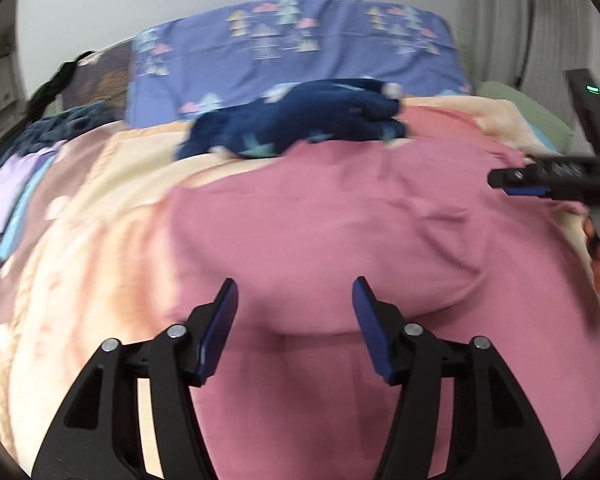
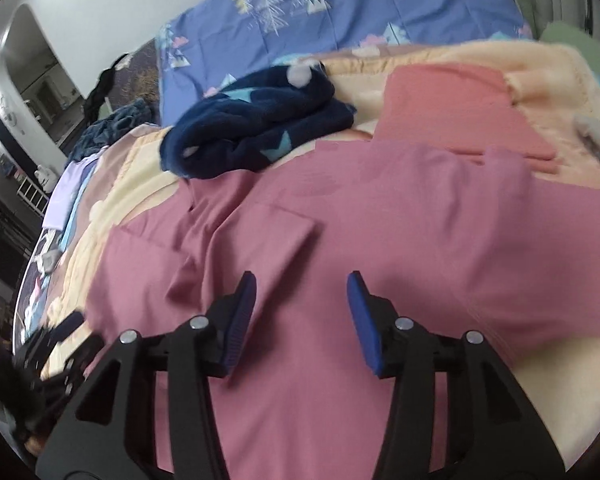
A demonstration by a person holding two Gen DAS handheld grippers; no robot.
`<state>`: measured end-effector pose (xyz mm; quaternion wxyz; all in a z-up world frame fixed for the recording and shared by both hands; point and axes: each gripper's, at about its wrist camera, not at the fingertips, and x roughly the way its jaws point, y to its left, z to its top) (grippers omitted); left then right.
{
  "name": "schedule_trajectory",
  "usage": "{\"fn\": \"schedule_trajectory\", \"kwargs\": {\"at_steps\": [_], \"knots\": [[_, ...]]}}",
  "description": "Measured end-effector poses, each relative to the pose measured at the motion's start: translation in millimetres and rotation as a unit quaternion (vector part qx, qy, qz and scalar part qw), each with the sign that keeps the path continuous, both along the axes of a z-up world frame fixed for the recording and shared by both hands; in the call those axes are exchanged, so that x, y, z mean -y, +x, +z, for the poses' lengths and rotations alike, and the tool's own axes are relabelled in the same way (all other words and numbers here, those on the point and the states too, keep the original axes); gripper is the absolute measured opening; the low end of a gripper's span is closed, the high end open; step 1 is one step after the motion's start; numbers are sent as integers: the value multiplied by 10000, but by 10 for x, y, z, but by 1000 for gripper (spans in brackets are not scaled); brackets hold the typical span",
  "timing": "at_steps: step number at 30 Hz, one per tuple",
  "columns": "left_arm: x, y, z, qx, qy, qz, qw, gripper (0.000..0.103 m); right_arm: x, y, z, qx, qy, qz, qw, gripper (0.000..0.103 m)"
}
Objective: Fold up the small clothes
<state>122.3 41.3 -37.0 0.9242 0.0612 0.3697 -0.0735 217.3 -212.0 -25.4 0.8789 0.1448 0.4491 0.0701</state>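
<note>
Left tool point(image 1: 294, 304) spread wide, holding nothing, over near edge of pink garment point(image 1: 340, 232). Right tool point(image 2: 302, 300) also wide, empty, above the same garment, which lies spread and creased on cream blanket point(image 2: 548, 392) on the bed. Right tool seen at right edge of the left view point(image 1: 516, 184), off the cloth's right side. Behind garment: navy fleece point(image 2: 256, 136) bunched up, folded coral cloth point(image 2: 452, 112) beside it on the right. Blue patterned sheet point(image 1: 300, 52) at far end, against the wall. Motion blur throughout.
</note>
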Motion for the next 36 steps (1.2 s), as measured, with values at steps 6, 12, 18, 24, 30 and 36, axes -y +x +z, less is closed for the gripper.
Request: {"fn": "schedule_trajectory", "kwargs": {"at_steps": [6, 12, 18, 24, 30, 36], "knots": [[-373, 4, -180, -123, 816, 385, 9958, 71, -167, 410, -121, -193, 580, -135, 9980, 2], [-677, 152, -239, -280, 533, 881, 9943, 71, 247, -433, 749, 1728, 375, -1226, 9766, 4], [-742, 183, -303, -341, 443, 1071, 9927, 72, 524, -645, 35, 533, -173, -978, 9936, 11], [-754, 155, -293, -364, 406, 1069, 9928, 72, 691, -736, -120, 176, 383, -680, 9968, 48], [-663, 252, -311, -390, 515, 1085, 9920, 72, 651, -118, 16, -29, -18, -562, 9984, 52], [-649, 172, -182, -107, 376, 1003, 9942, 30, 490, -116, 262, 551, -516, -590, 9954, 5]]}}
